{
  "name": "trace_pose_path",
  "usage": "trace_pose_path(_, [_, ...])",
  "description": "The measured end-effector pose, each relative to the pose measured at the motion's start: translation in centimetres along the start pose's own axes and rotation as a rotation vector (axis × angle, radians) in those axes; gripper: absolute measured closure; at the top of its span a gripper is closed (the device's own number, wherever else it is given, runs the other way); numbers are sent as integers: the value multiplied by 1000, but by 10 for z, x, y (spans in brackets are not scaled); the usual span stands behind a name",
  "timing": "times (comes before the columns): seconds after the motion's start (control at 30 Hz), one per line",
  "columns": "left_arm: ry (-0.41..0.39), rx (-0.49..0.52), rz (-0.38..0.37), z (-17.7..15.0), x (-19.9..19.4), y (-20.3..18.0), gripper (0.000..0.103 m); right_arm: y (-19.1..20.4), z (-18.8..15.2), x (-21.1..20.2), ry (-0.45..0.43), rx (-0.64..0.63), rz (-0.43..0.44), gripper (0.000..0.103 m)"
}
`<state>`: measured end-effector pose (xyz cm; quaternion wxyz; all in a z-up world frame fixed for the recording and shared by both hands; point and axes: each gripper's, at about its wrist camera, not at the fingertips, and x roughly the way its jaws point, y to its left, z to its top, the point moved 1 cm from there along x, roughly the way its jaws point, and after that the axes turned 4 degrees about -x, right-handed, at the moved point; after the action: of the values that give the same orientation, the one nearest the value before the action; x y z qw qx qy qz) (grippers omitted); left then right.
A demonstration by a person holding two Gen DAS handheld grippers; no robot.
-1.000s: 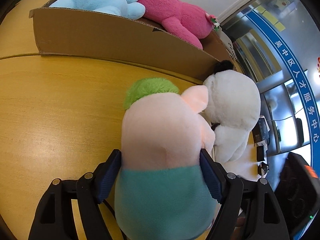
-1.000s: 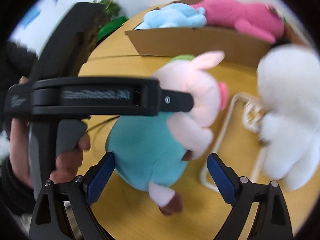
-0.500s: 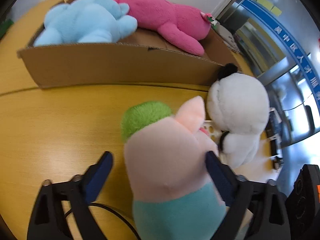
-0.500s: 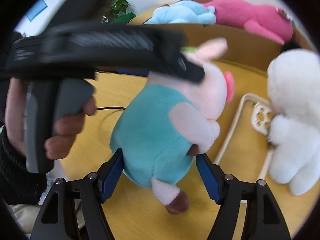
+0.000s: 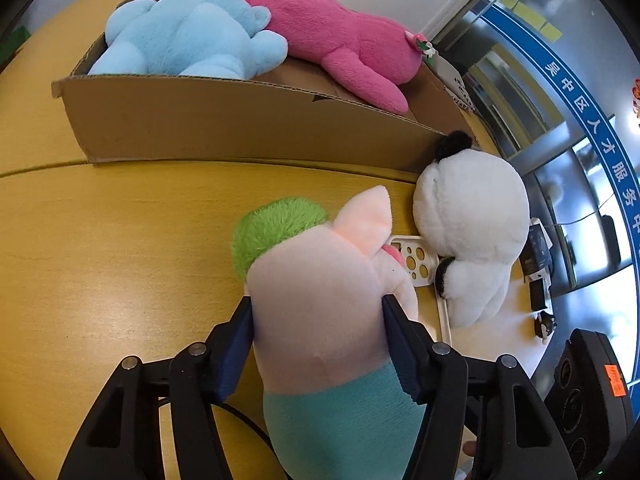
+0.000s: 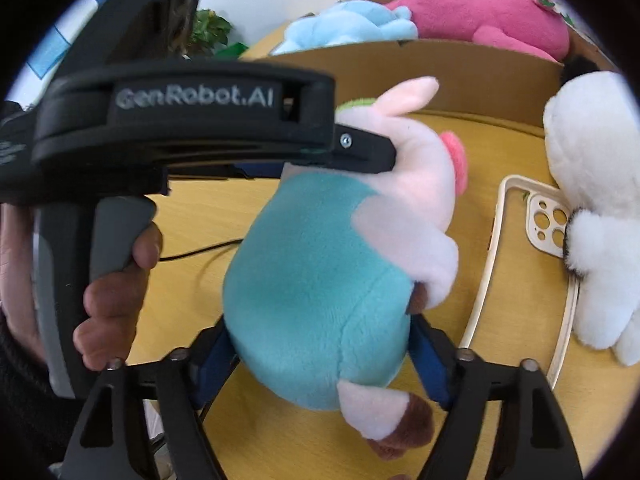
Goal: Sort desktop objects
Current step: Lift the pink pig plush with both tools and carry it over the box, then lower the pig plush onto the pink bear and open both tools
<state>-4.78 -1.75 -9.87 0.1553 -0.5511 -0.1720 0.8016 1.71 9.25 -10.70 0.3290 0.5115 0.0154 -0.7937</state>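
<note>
A pink pig plush [image 5: 320,312] with a teal body and a green tuft is held above the wooden table [image 5: 100,260]. My left gripper [image 5: 318,320] is shut on its pink head. My right gripper [image 6: 320,344] is shut on its teal body [image 6: 320,300]; the left gripper's body [image 6: 180,120] crosses the right wrist view. A white panda plush [image 5: 472,236] lies to the right, also in the right wrist view [image 6: 596,184]. A cardboard box [image 5: 240,128] at the back holds a blue plush [image 5: 188,36] and a magenta plush [image 5: 340,36].
A cream phone case [image 6: 532,264] lies on the table between the pig and the panda, partly under the panda. A thin black cable [image 6: 200,250] runs across the table on the left. The table's edge is at the right, with floor and a dark device [image 5: 588,384] beyond.
My left gripper opened, shifted up from the pig's body to its head and shut again. My right gripper moved in and shut on the teal body. The pig rose off the table.
</note>
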Motion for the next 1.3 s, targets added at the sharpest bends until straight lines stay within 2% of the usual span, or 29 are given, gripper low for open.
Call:
trace_pose_path(0.1, [-14, 33, 1, 4, -9, -12, 40, -1, 1, -3, -16, -9, 17, 37])
trace_pose_path(0.23, [-93, 93, -26, 22, -42, -37, 41, 2, 14, -24, -73, -41, 9, 37])
trace_pose_path(0.37, [-198, 159, -56, 51, -78, -64, 42, 8, 40, -57, -174, -105, -38, 37])
trace_pose_path(0.57, [-269, 240, -64, 130, -86, -84, 41, -10, 110, -80, -279, -173, -120, 37])
trace_pose_path(0.7, [-297, 280, -64, 193, -76, -90, 41, -39, 169, -65, -302, -173, -134, 37])
trace_pose_path(0.77, [-284, 275, -59, 216, -64, -88, 40, -54, 192, -56, -308, -161, -134, 37])
trace_pose_path(0.83, [-241, 252, -49, 240, -40, -79, 40, -68, 195, -54, -295, -143, -126, 37])
trace_pose_path(0.93, [-168, 226, -38, 258, 2, -63, 40, -90, 206, -21, -228, -112, -113, 37])
trace_pose_path(1.03, [-97, 178, -55, 262, 43, -39, 40, -103, 204, 7, -161, -91, -115, 36])
trace_pose_path(1.1, [-67, 178, -73, 259, 61, -32, 38, -105, 201, 6, -157, -78, -117, 34])
trace_pose_path(1.17, [-59, 223, -53, 254, 69, -33, 35, -107, 198, 5, -152, -65, -119, 33])
trace_pose_path(1.2, [-63, 237, -44, 251, 71, -34, 34, -108, 197, 5, -150, -59, -121, 28])
trace_pose_path(1.3, [-60, 223, -56, 250, 72, -32, 31, -111, 192, 4, -143, -39, -124, 24])
